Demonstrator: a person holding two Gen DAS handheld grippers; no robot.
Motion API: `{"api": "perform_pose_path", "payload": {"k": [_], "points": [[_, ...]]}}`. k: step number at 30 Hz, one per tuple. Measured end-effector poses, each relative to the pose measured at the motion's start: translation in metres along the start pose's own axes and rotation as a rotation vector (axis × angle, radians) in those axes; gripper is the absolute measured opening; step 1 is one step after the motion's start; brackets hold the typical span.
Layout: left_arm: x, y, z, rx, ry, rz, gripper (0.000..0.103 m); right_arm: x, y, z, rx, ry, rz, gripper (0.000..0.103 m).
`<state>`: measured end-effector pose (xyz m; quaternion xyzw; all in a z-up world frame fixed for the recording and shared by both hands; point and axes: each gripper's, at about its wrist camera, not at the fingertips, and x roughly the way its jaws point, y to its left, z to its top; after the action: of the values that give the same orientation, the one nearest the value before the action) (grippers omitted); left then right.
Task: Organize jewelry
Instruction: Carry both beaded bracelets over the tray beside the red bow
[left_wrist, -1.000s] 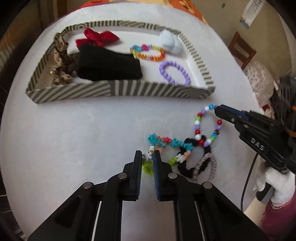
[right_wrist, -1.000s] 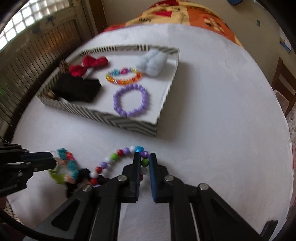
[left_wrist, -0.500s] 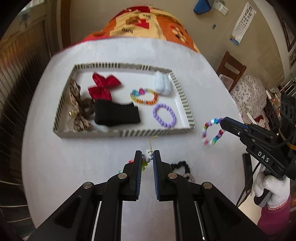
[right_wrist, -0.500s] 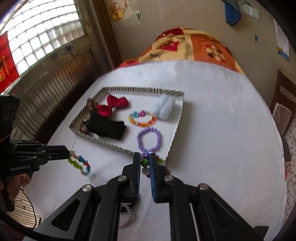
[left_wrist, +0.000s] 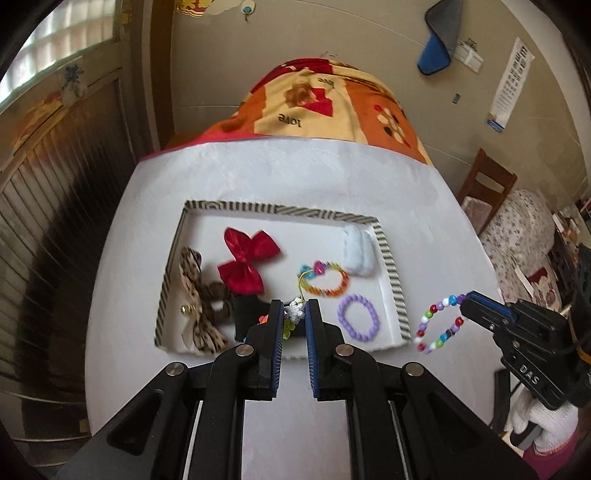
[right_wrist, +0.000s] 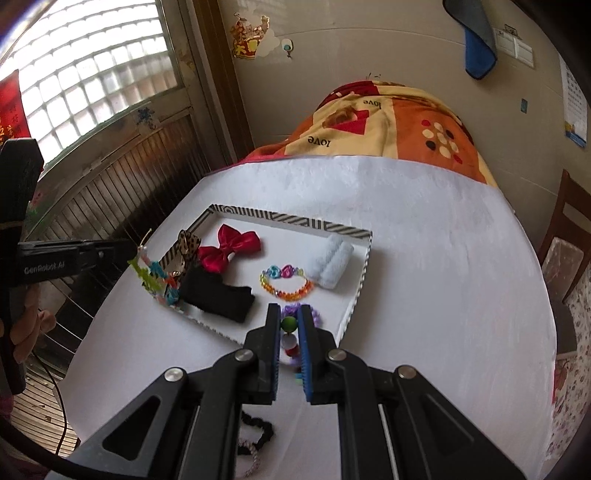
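Note:
My left gripper (left_wrist: 294, 312) is shut on a teal and green woven bracelet (right_wrist: 157, 273), held in the air over the near left part of the striped tray (left_wrist: 391, 266). My right gripper (right_wrist: 289, 325) is shut on a multicoloured bead bracelet (left_wrist: 439, 325), which hangs in the air to the right of the tray. In the tray lie a red bow (left_wrist: 245, 264), a leopard bow (left_wrist: 199, 299), a black cloth (right_wrist: 218, 295), a rainbow bead bracelet (left_wrist: 325, 282), a purple bead bracelet (left_wrist: 358, 321) and a pale blue fluffy item (left_wrist: 356, 249).
The tray stands on a round white table (right_wrist: 424, 258). A black scrunchie and a grey woven band (right_wrist: 255, 439) lie on the table near its front edge. A wooden chair (left_wrist: 487, 192) stands at the right, a bed with an orange blanket (left_wrist: 325, 107) behind.
Both grippers have lifted their bracelets off the table and risen well above it. The left one now hangs over the tray's near part; the scrunchies stay on the table.

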<state>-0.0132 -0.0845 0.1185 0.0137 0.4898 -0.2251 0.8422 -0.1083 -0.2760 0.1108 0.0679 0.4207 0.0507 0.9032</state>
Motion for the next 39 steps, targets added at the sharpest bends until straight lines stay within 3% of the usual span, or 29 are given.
{"api": "perform_pose_path", "payload": {"k": [19, 39], "points": [[0.057, -0.005, 0.046, -0.023, 0.036, 0.080, 0.000, 0.056, -0.015, 0.058, -0.053, 0.042, 0.037, 0.010], [0.092, 0.005, 0.060, -0.045, 0.078, 0.097, 0.000, 0.111, -0.007, 0.090, -0.085, 0.085, 0.067, 0.009]]}}
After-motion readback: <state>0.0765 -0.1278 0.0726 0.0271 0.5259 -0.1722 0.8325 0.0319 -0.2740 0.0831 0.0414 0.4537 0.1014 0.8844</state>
